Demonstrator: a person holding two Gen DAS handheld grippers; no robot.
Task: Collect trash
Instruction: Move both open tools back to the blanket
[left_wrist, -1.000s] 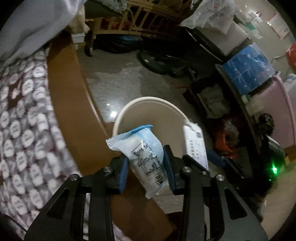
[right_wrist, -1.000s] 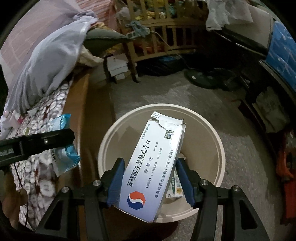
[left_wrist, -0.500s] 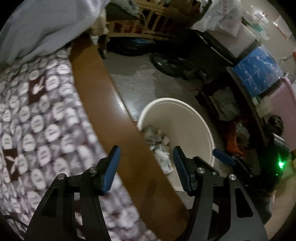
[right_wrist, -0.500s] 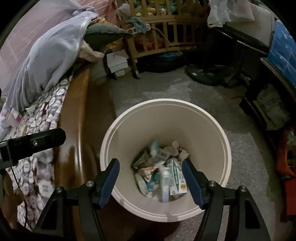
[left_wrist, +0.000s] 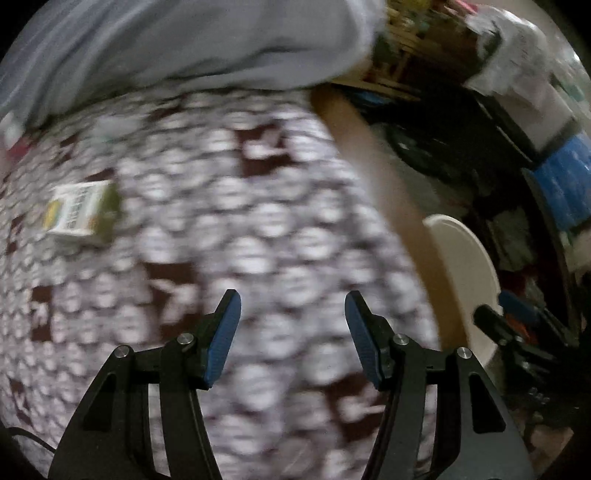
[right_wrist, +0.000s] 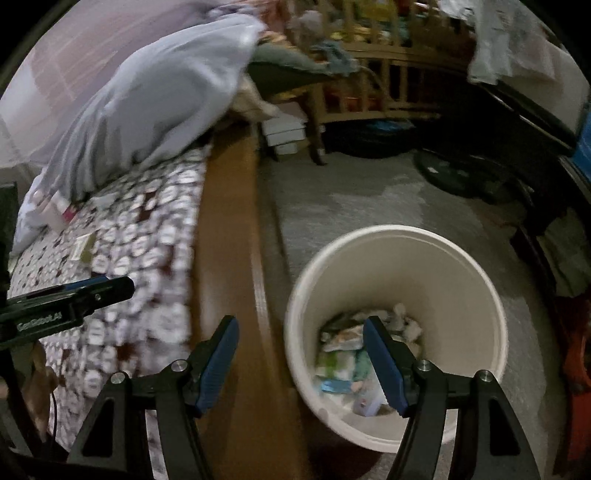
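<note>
My left gripper (left_wrist: 291, 306) hangs open and empty over the patterned bed cover (left_wrist: 229, 236). A small green and white box (left_wrist: 83, 213) lies on that cover at the far left. The same box (right_wrist: 84, 246) shows small in the right wrist view, with a pink and white packet (right_wrist: 61, 212) beyond it by the pillow. My right gripper (right_wrist: 300, 334) is open and empty above the brown bed rail (right_wrist: 231, 236), just left of the cream bin (right_wrist: 480, 291). Several wrappers and boxes (right_wrist: 354, 354) lie in the bin's bottom. The left gripper (right_wrist: 92, 291) reaches in from the left edge.
A pale blue pillow (right_wrist: 155, 96) lies at the head of the bed. Wooden crib bars (right_wrist: 373, 88), white boxes (right_wrist: 286, 131) and a dark fan base (right_wrist: 461, 177) stand on the grey floor (right_wrist: 351, 199). Dark shelves with clutter (left_wrist: 546, 184) line the right side.
Both grippers let their items drop into the bin and opened. Both have since swung left, the left one out over the bed, the right one to the bed rail.
</note>
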